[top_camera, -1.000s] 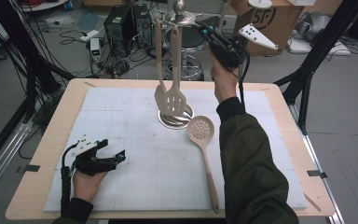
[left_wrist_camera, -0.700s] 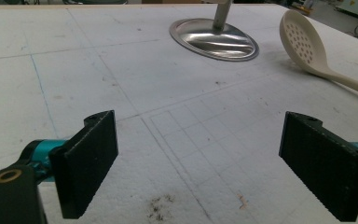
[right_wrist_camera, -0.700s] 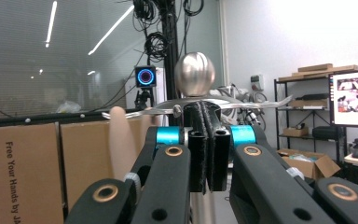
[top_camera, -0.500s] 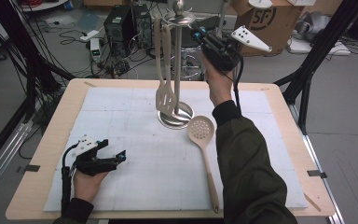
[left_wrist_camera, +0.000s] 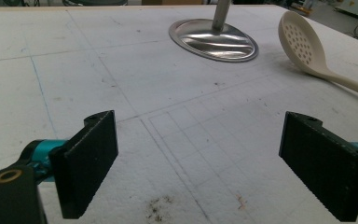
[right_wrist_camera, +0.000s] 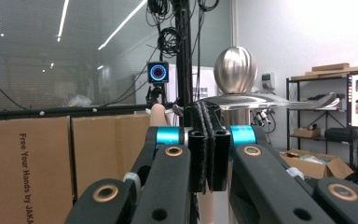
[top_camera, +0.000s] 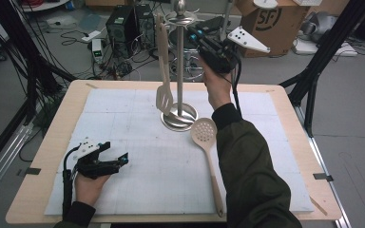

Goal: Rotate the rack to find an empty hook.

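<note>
High view: the right hand-held gripper [top_camera: 195, 32] is raised beside the top of the metal utensil stand [top_camera: 179, 61], at about 1 o'clock from the stand's round base [top_camera: 178, 118], and its jaws are pressed together with nothing between them. In the right gripper view those closed jaws sit just in front of the stand's ball-shaped knob [right_wrist_camera: 235, 69] and its flat hook ring [right_wrist_camera: 261, 100]; whether they touch the ring I cannot tell. A cream slotted spatula [top_camera: 163, 66] hangs from the ring at the stand's 9 o'clock side, its blade just above the base. A cream perforated spoon [top_camera: 207, 152] lies flat on the white mat [top_camera: 138, 190] that covers the bench [top_camera: 38, 190], its bowl near the base at about 5 o'clock and its handle running toward the person. The left hand-held gripper [top_camera: 119, 160] rests low on the mat at roughly 8 o'clock from the stand, well apart from it, jaws spread wide and empty in the left gripper view
</note>
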Demonstrator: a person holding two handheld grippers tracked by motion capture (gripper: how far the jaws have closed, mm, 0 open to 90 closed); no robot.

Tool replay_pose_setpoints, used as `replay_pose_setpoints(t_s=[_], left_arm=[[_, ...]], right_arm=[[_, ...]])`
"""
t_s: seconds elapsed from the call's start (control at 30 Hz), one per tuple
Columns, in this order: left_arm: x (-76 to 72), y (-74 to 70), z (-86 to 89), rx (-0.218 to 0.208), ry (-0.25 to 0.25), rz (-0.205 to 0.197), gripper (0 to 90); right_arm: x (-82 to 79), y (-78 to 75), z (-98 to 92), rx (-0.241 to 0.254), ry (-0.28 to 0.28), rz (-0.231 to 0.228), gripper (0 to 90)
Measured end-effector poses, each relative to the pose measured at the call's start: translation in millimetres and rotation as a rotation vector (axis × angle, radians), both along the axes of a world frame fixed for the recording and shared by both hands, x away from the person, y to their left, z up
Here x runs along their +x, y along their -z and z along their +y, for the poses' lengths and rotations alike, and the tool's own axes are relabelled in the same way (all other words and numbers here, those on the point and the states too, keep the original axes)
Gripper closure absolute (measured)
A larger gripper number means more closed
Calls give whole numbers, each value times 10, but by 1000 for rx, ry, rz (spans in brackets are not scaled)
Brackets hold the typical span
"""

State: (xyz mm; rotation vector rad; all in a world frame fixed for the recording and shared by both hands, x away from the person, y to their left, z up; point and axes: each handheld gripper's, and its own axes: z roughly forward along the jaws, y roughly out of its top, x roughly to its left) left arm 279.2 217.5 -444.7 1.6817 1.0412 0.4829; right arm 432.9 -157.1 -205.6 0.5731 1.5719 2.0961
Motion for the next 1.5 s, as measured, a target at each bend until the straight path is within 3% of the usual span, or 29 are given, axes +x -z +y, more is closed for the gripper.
replay_pose_setpoints(t_s=[0.47, 0.7, 0.83, 1.0, 1.2, 1.5], left_arm=[[0, -1, -4, 0, -2, 0, 121], [-5, -8, -15, 7, 5, -4, 121], [-11, -16, -35, 12, 7, -7, 121], [-24, -35, -52, 17, 10, -17, 121], [-32, -40, -96, 37, 24, -25, 121], [-50, -46, -104, 39, 20, -28, 121]], right_arm=[[8, -21, -64, 1, 17, 7, 893], [-15, 70, -149, -6, 33, 54, 827], [-76, 94, -203, -31, 62, 81, 665], [-206, 153, -288, -55, 66, 72, 644], [-343, 254, -357, -109, 54, 100, 601], [-536, 469, -326, -152, 18, 118, 589]])
